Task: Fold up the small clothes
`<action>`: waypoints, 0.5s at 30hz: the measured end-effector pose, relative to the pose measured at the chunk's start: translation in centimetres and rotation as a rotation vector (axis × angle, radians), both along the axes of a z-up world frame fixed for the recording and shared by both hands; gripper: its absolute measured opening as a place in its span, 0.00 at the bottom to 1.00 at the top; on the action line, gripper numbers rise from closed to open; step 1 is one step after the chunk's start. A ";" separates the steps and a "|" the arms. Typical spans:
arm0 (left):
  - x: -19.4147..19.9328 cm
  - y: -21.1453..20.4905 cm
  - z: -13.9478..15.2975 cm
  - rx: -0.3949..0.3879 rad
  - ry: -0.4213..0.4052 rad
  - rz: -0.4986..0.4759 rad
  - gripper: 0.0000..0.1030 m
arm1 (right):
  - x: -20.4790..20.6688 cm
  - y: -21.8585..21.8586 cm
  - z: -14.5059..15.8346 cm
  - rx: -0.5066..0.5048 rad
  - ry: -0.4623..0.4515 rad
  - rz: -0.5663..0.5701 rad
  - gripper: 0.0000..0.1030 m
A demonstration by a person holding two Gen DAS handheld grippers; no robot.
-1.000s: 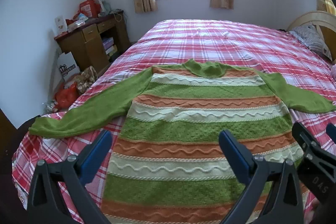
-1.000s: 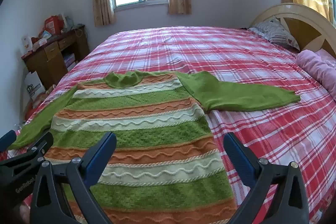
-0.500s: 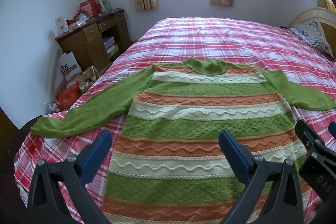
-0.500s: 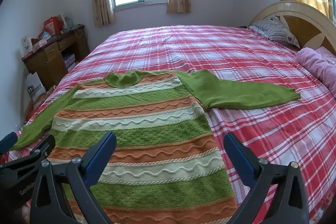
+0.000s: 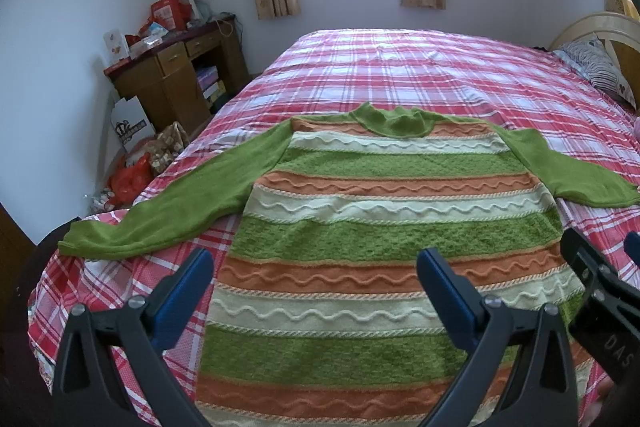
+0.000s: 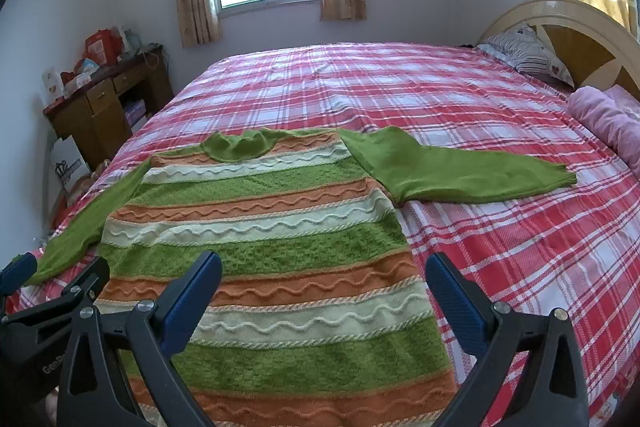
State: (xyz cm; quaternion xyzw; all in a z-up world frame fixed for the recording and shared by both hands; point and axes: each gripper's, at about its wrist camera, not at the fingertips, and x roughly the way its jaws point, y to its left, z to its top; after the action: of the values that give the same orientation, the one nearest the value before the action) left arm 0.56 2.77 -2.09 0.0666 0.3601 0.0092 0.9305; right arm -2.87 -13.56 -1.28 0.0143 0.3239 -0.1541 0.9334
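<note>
A striped green, orange and cream knit sweater (image 5: 392, 227) lies flat on the bed, collar away from me and both green sleeves spread out. It also shows in the right wrist view (image 6: 272, 227). My left gripper (image 5: 316, 271) is open and empty, above the sweater's lower left part. My right gripper (image 6: 324, 275) is open and empty, above the sweater's lower right edge. The left sleeve (image 5: 168, 207) reaches the bed's left edge. The right sleeve (image 6: 460, 175) lies across the bedspread. Each gripper shows at the edge of the other's view.
The bed has a red plaid cover (image 6: 400, 87). A wooden desk (image 5: 176, 75) with clutter and bags on the floor (image 5: 132, 171) stand at the left. A striped pillow (image 6: 528, 55), a pink blanket (image 6: 608, 123) and the headboard (image 6: 560, 23) are at the right.
Both grippers have risen or tilted slightly, so the sweater sits a little lower in both views. Both stay open. The sweater has not moved.
</note>
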 end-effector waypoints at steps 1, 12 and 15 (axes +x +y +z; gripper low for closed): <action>0.0 0.0 0.0 -0.001 0.003 -0.001 1.00 | 0.0 0.0 0.0 0.002 0.000 0.001 0.99; 0.0 -0.1 0.0 -0.001 0.005 0.001 1.00 | -0.2 0.1 0.1 0.007 0.001 0.004 0.99; 0.0 -0.1 0.0 -0.002 0.004 0.001 1.00 | -0.2 0.1 0.2 0.002 0.002 0.001 0.99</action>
State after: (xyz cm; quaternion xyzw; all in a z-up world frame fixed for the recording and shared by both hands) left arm 0.59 2.69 -2.07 0.0653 0.3622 0.0093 0.9297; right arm -3.03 -13.42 -1.06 0.0150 0.3251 -0.1531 0.9331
